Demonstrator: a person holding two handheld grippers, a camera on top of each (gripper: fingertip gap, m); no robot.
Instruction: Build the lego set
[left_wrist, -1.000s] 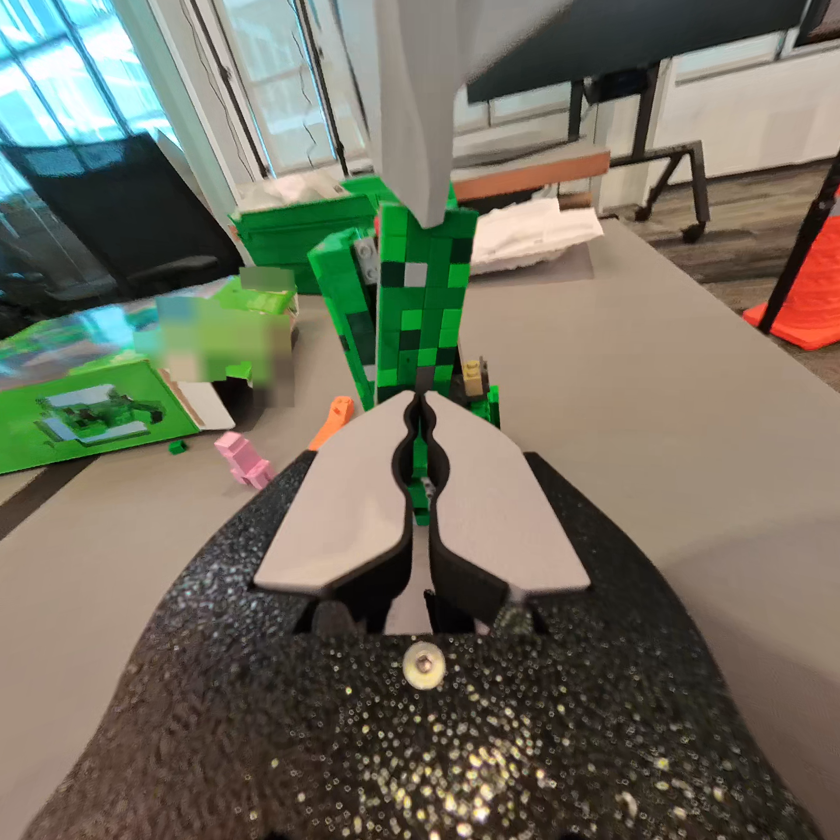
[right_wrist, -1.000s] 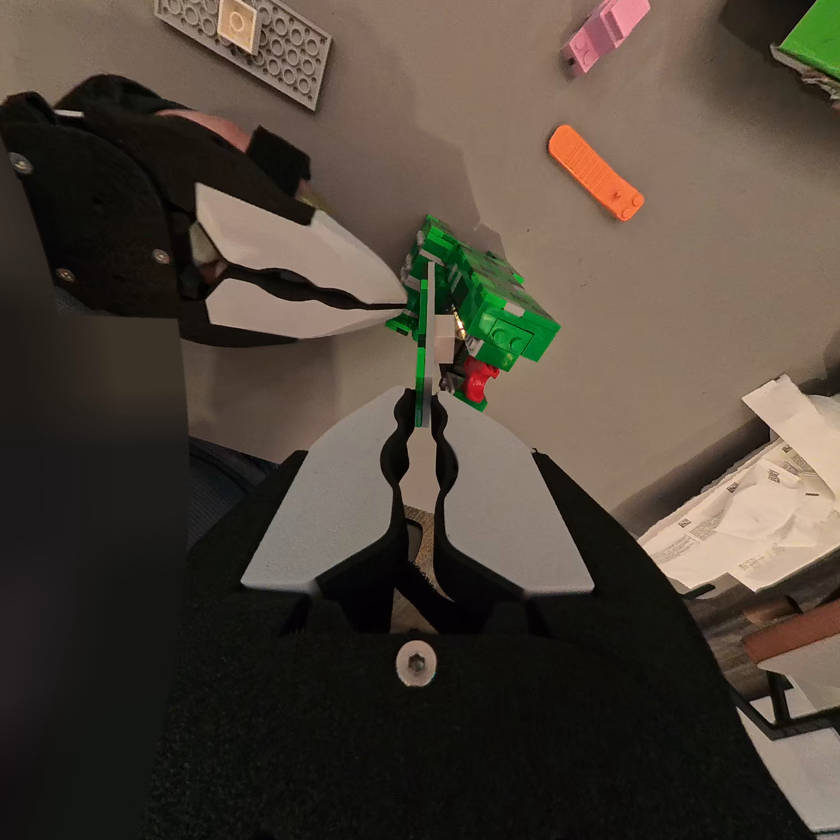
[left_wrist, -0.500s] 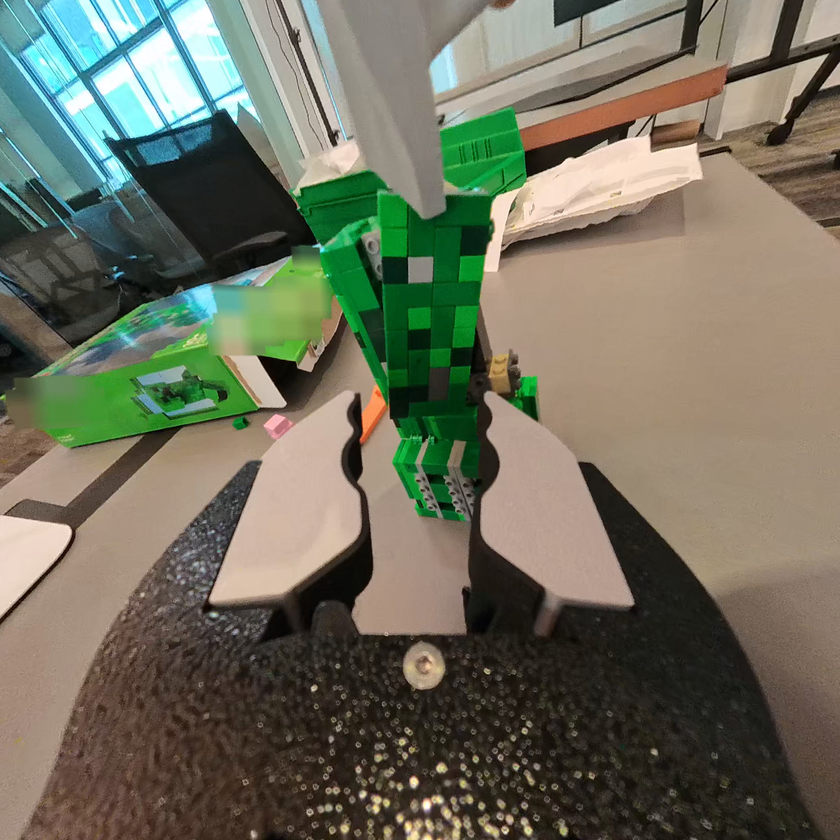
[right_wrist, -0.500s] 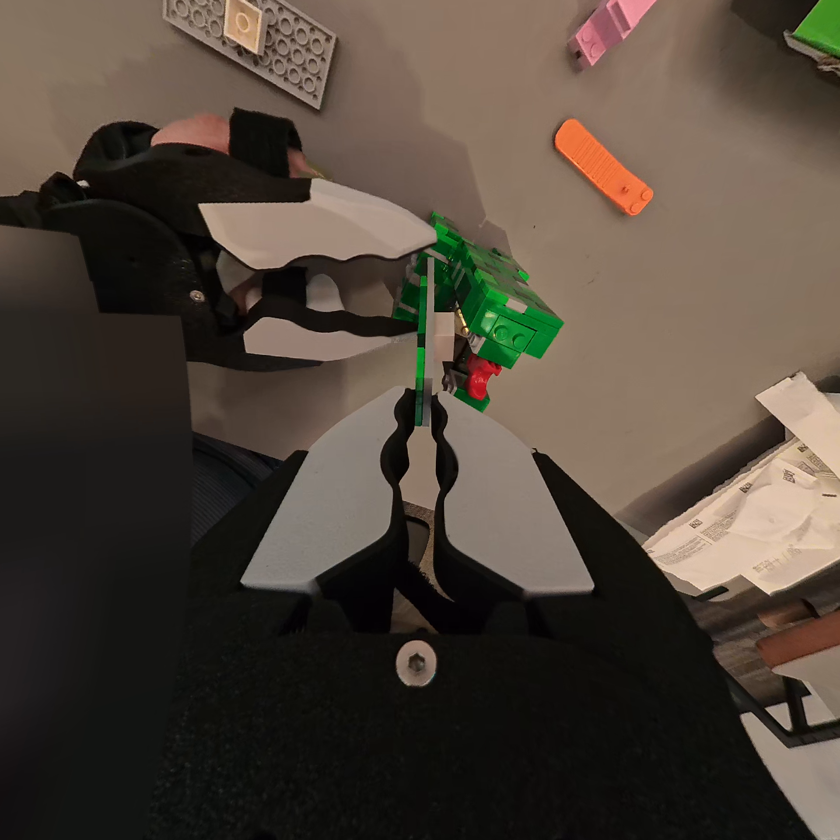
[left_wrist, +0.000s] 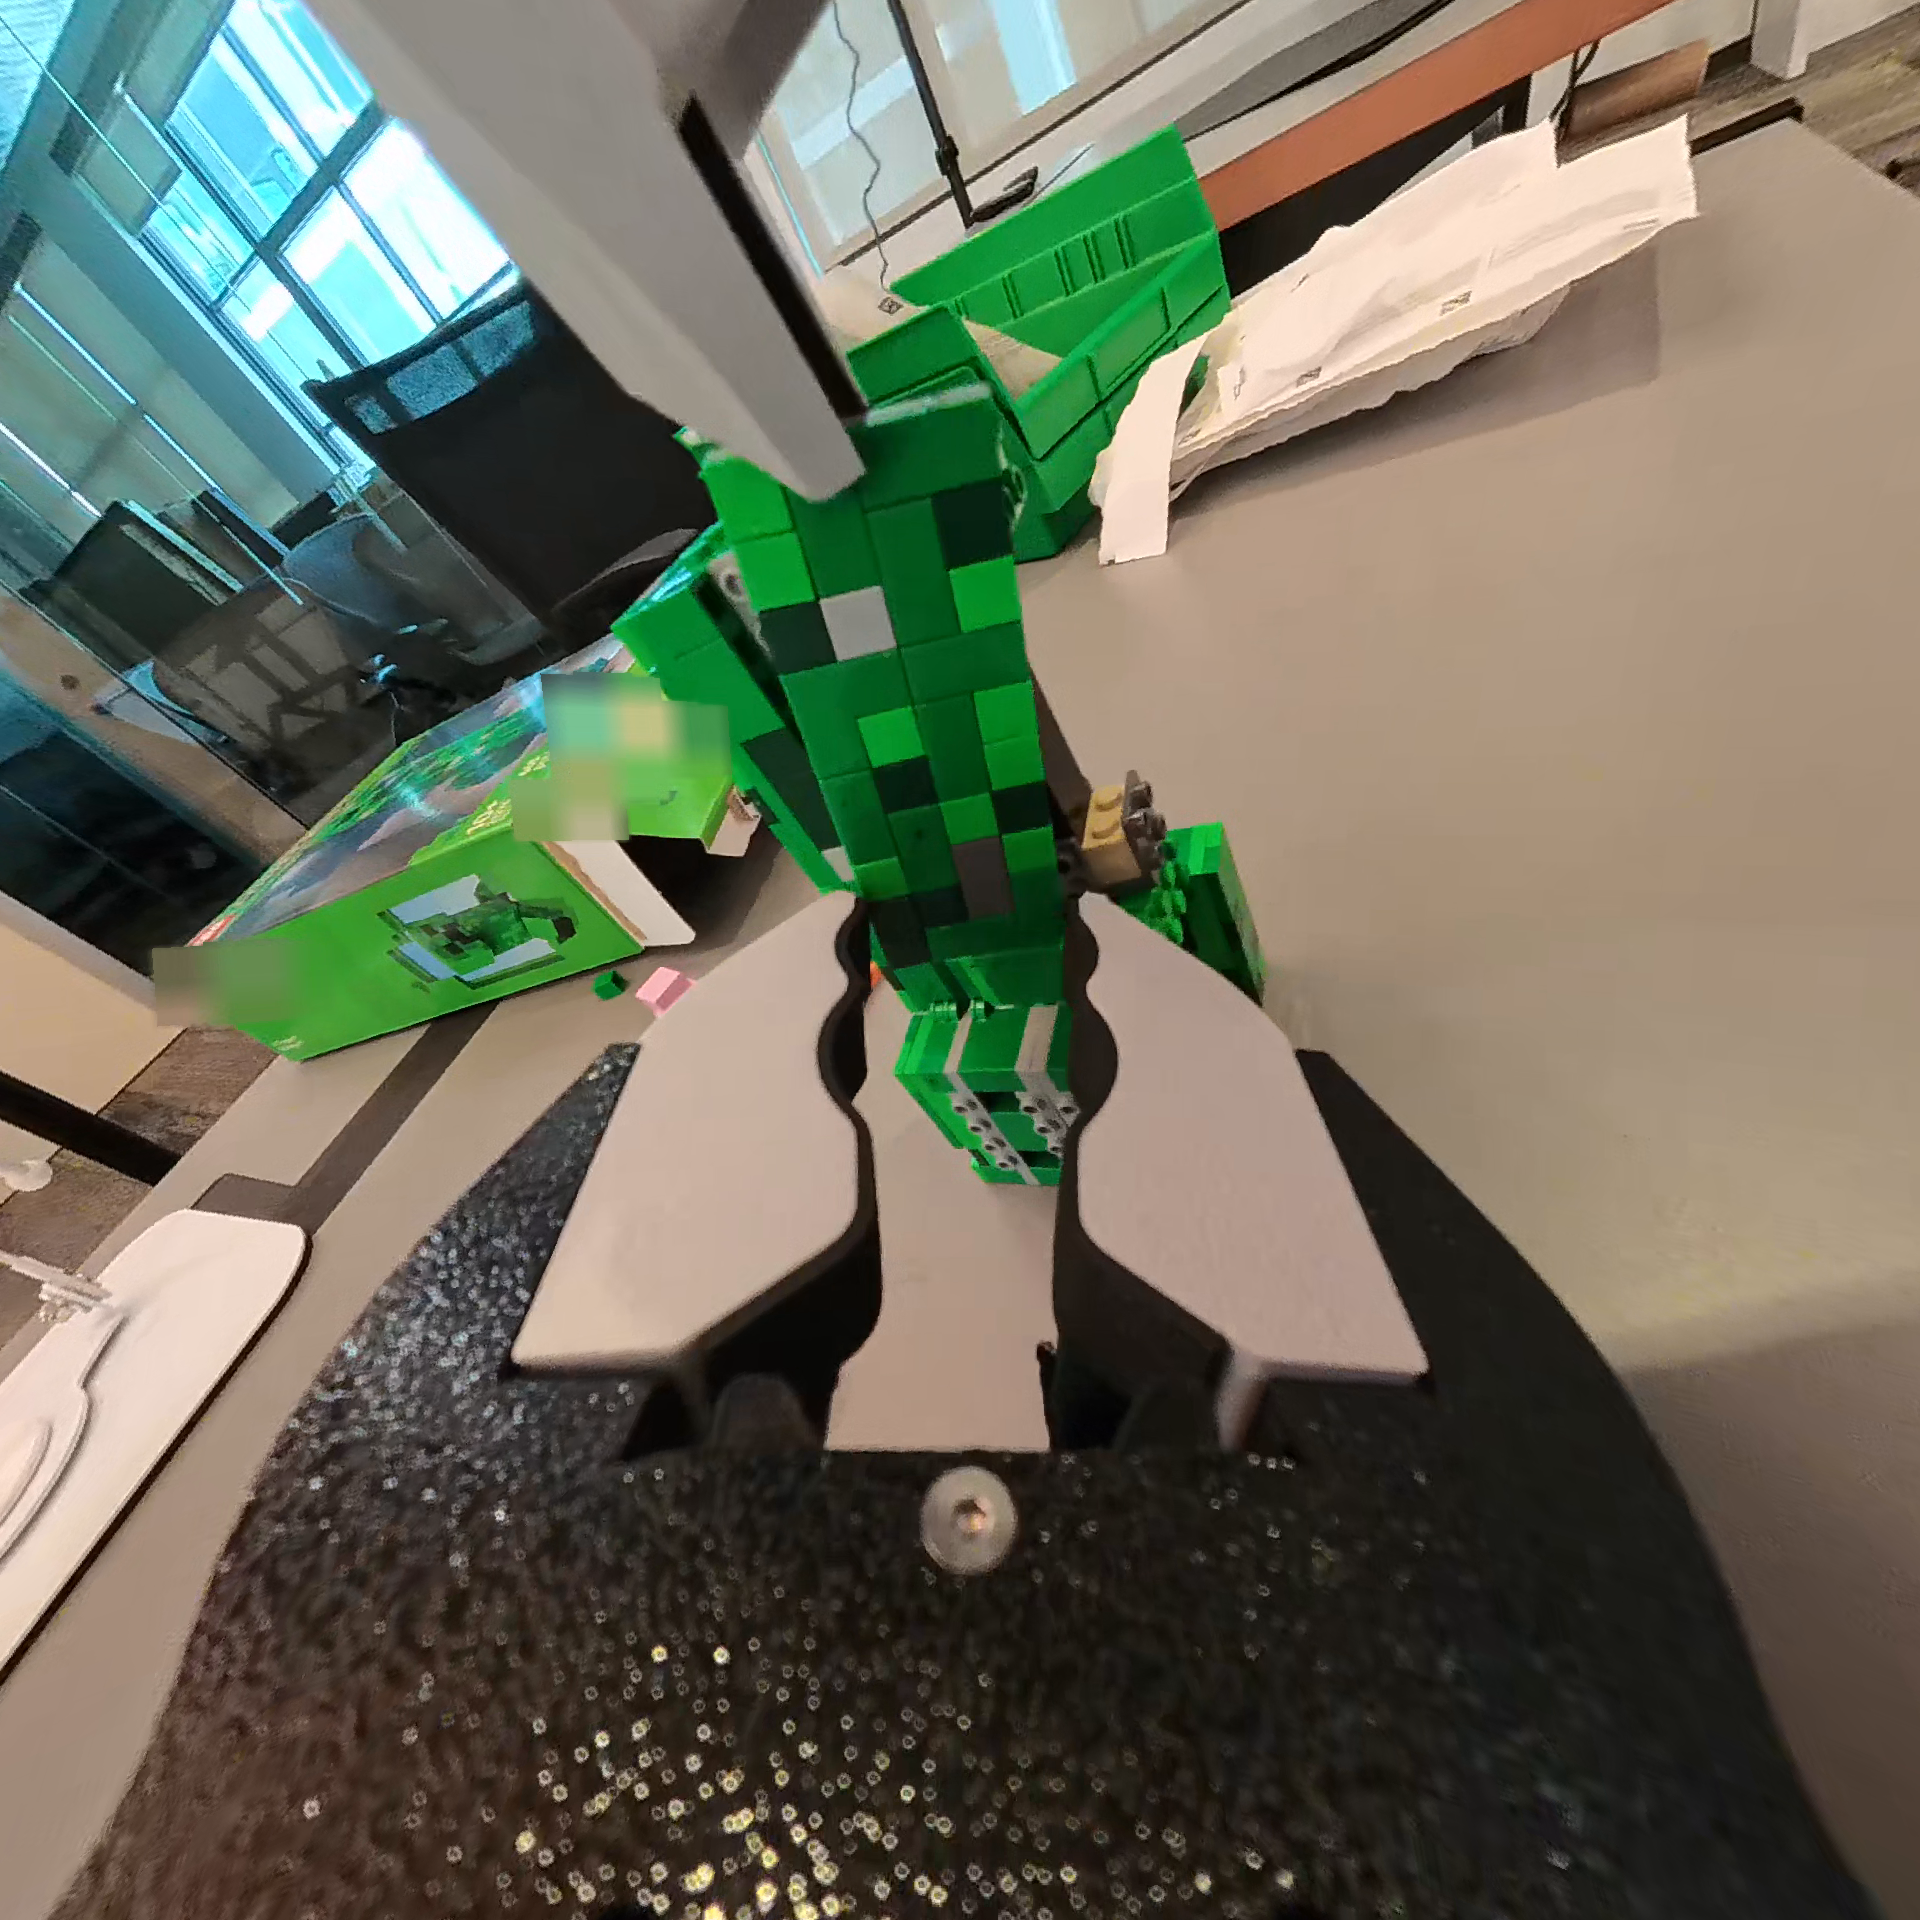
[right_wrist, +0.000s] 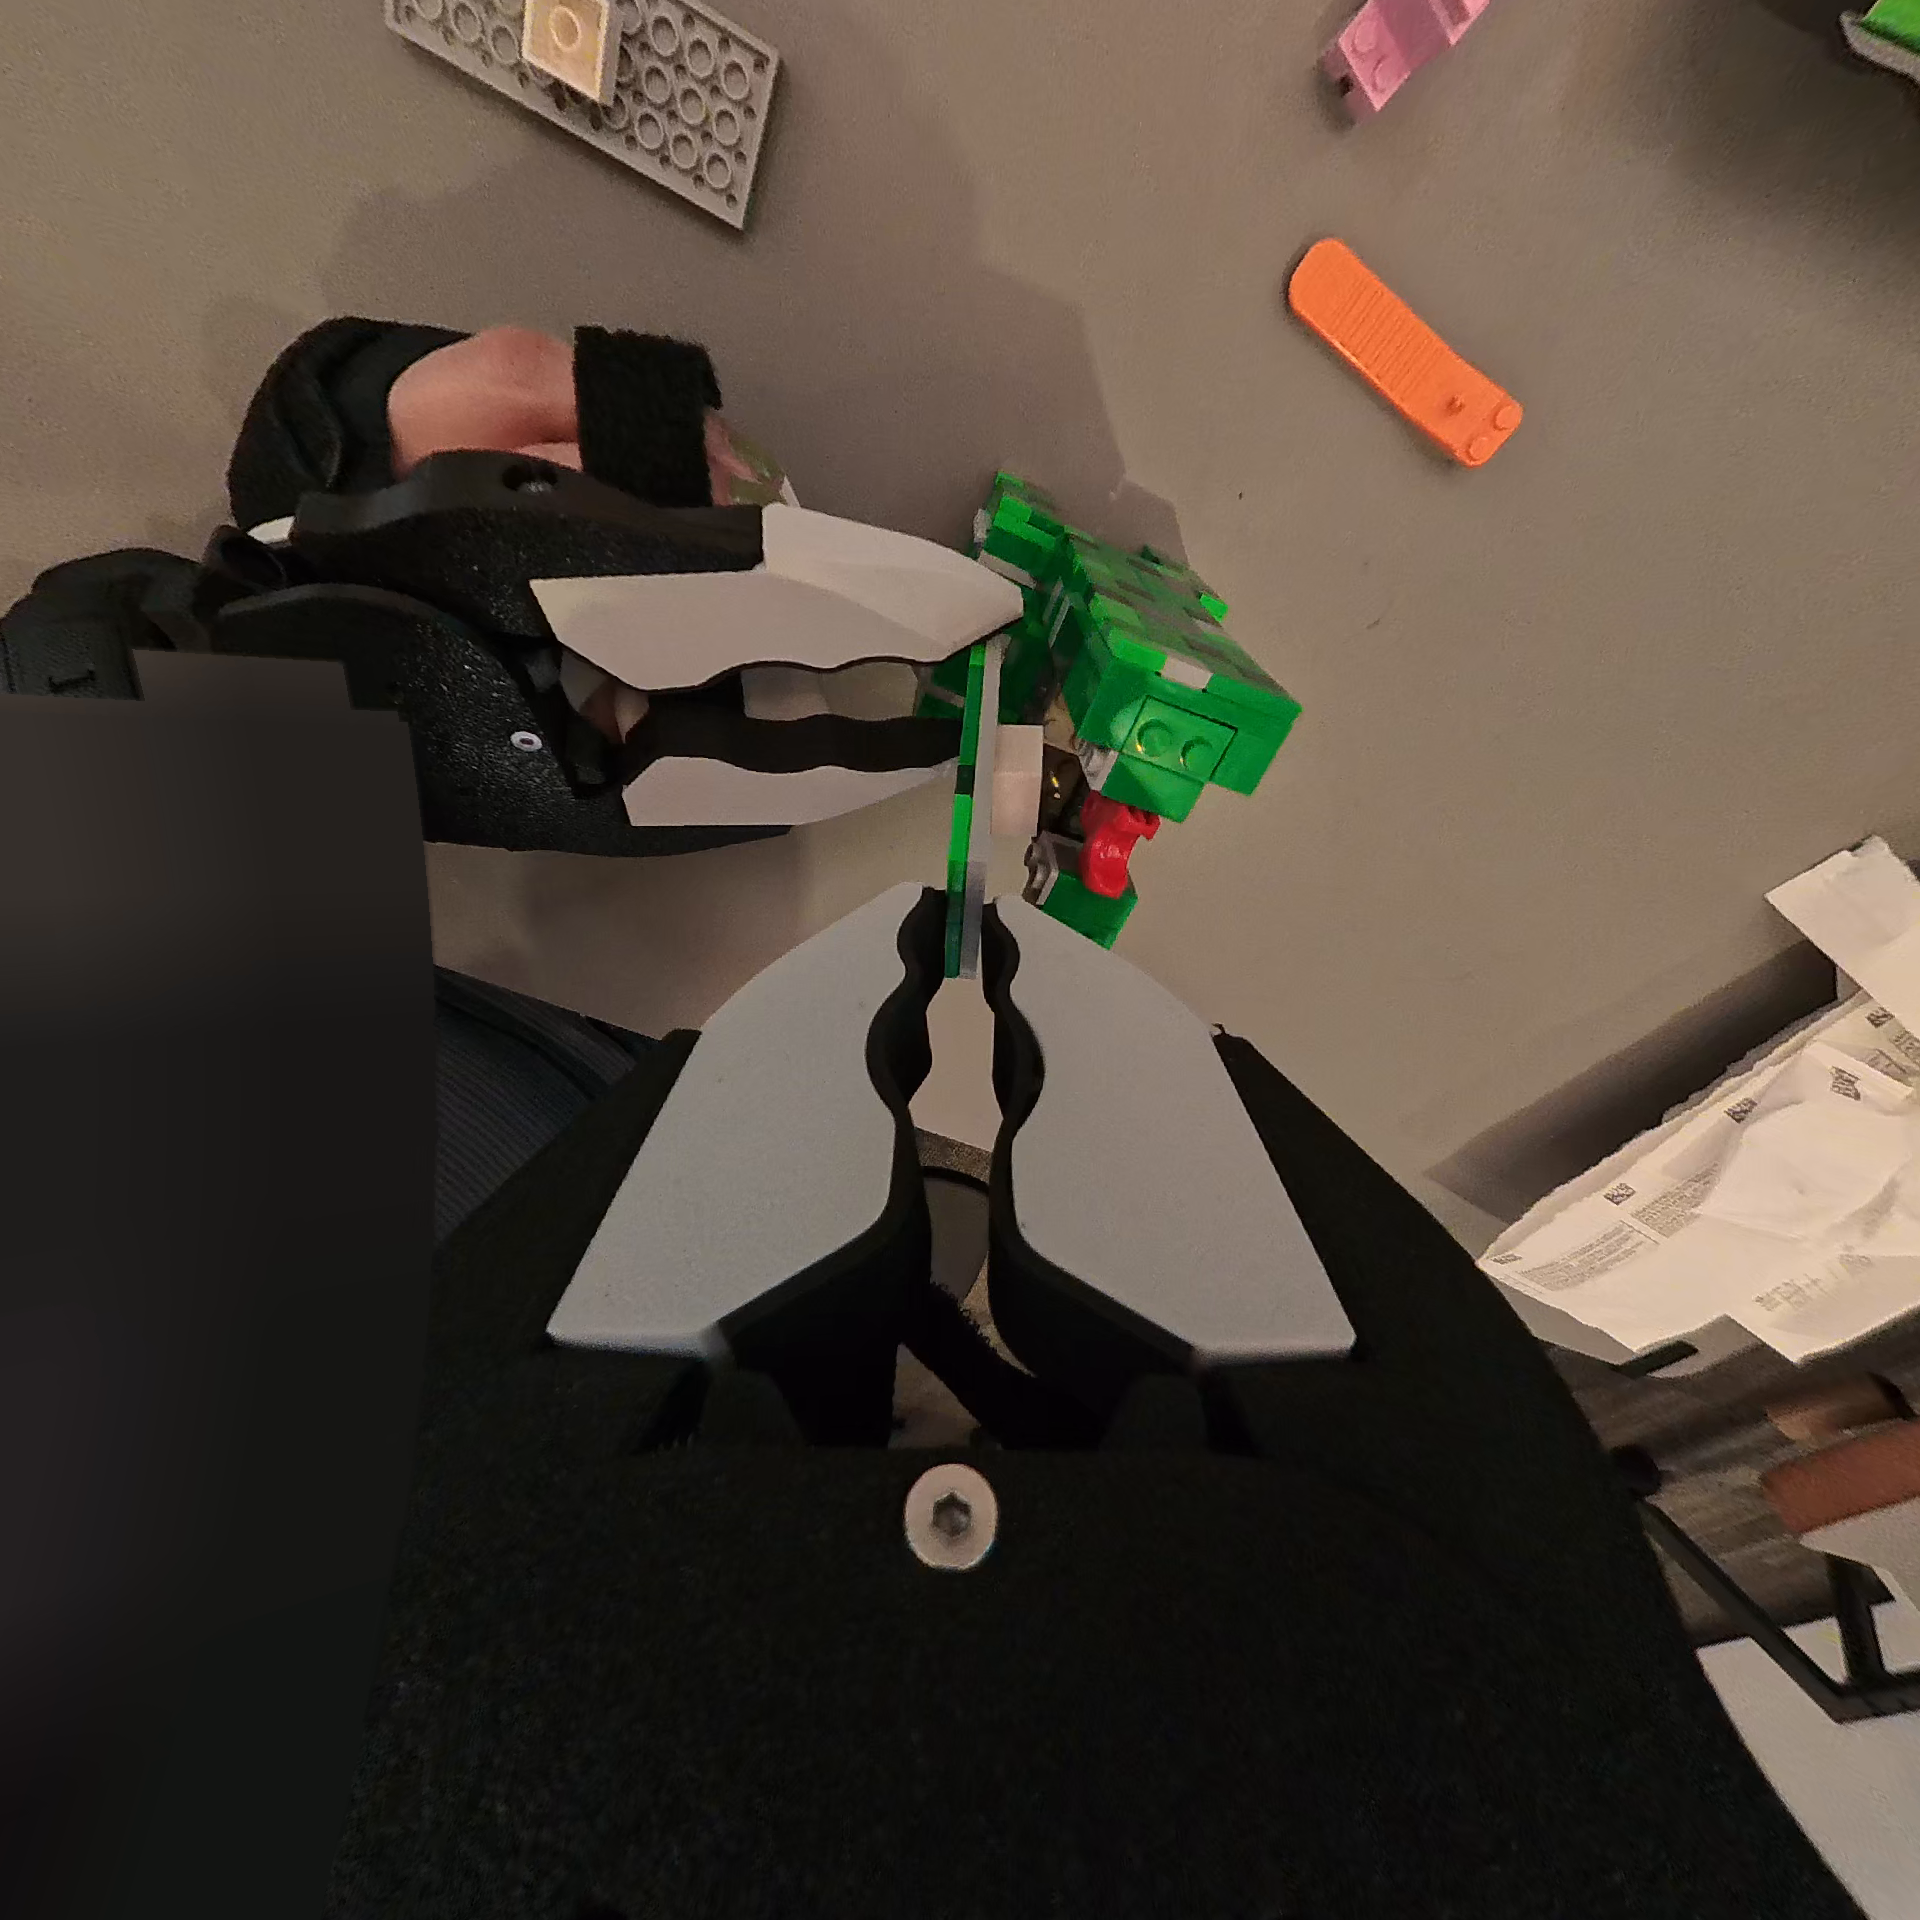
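My right gripper (right_wrist: 961, 940) pinches the top edge of the thin green panel (left_wrist: 914, 727) on the brick figure (right_wrist: 1143, 675) standing on the grey table (left_wrist: 1507, 727). My left gripper (left_wrist: 961, 935) closes partway around the figure's lower body, pads seemingly touching both sides.

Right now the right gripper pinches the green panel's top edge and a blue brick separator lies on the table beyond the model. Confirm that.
Not quite: the brick separator is orange, as the right wrist view shows. The right gripper does pinch the green panel at its top edge, and the separator lies on the table beyond the model.
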